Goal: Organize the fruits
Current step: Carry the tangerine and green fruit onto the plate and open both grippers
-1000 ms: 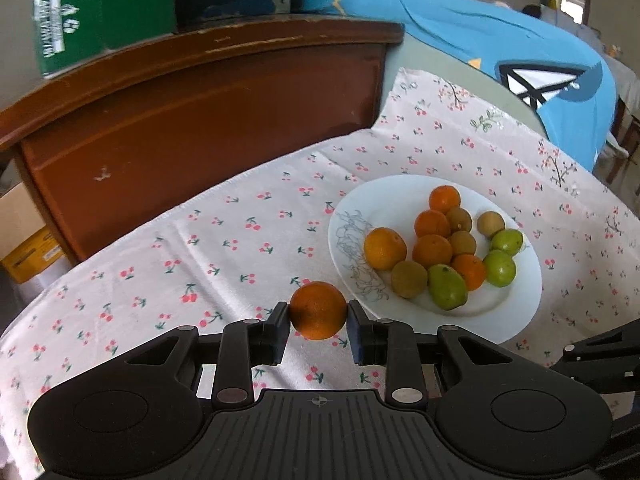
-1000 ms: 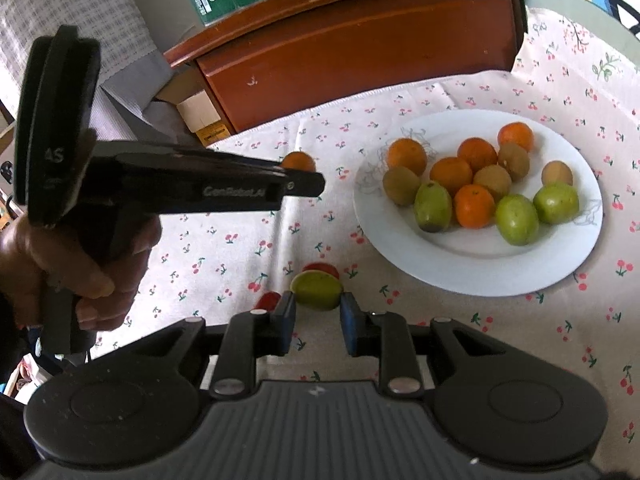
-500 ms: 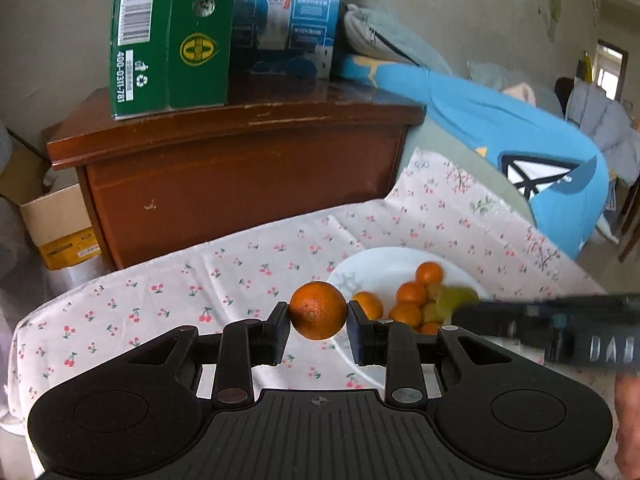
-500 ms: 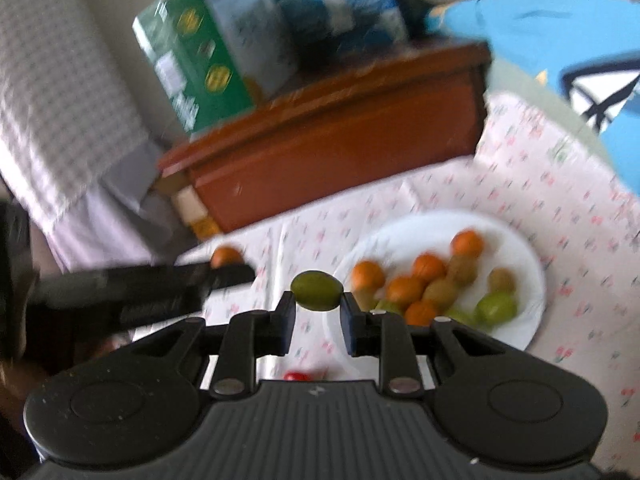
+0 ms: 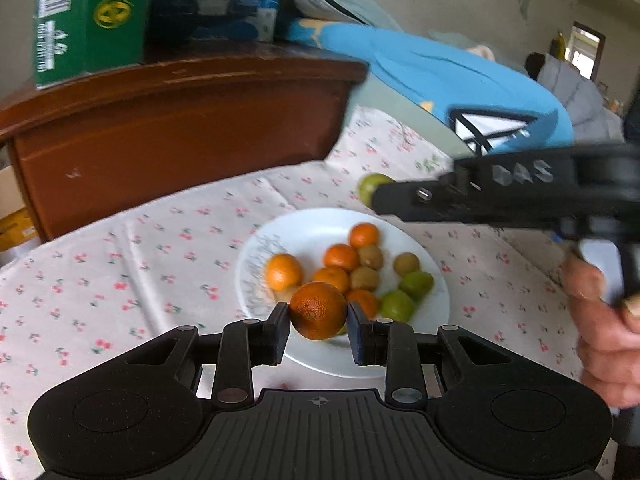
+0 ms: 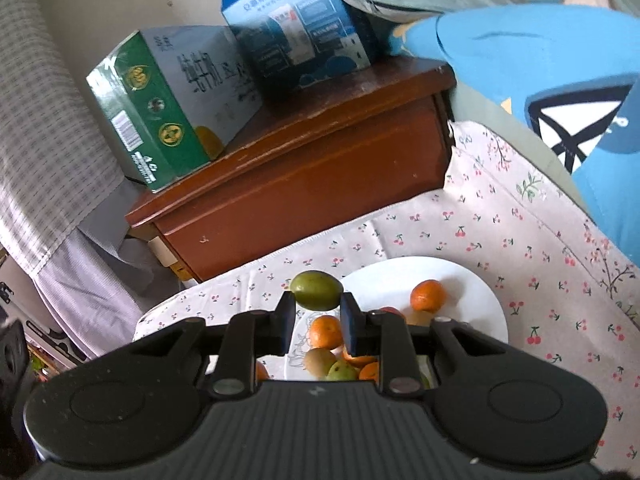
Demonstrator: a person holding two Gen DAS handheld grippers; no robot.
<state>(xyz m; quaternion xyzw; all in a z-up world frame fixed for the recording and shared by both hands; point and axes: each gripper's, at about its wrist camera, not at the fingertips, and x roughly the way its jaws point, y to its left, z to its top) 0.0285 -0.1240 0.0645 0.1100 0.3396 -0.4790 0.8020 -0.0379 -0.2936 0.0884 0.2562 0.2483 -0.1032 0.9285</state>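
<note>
My left tool (image 5: 319, 318) pinches one round orange fruit (image 5: 318, 311) between its two black fingers, held in the air over the near rim of the round white plate (image 5: 308, 226). My right tool (image 6: 317, 312) pinches one oval green fruit (image 6: 316, 290) the same way, above the plate's far left edge; from the left camera that same green fruit (image 5: 370, 188) shows at the tip of the right tool (image 5: 380, 200), raised above the far side of the plate, with my right hand (image 5: 604, 320) on its handle.

On the plate, in the left view, I count five orange tangerines, three brownish kiwi-like fruits and two green fruits, grouped toward the middle and right. The fruit in my left tool hides part of the pile, so there may be more. The left and far parts of the plate are bare white.

The plate sits on a worktop covered in a white cloth with small red cherry prints (image 5: 120, 264). Open cloth spreads to the left of the plate and in a narrower band to its right. Behind the cloth stands a brown wooden cabinet (image 6: 312, 176), carrying one green cardboard box (image 6: 160, 108) and one blue cardboard box (image 6: 296, 24). A blue garment (image 6: 540, 60) lies along the far right edge of the cloth.
</note>
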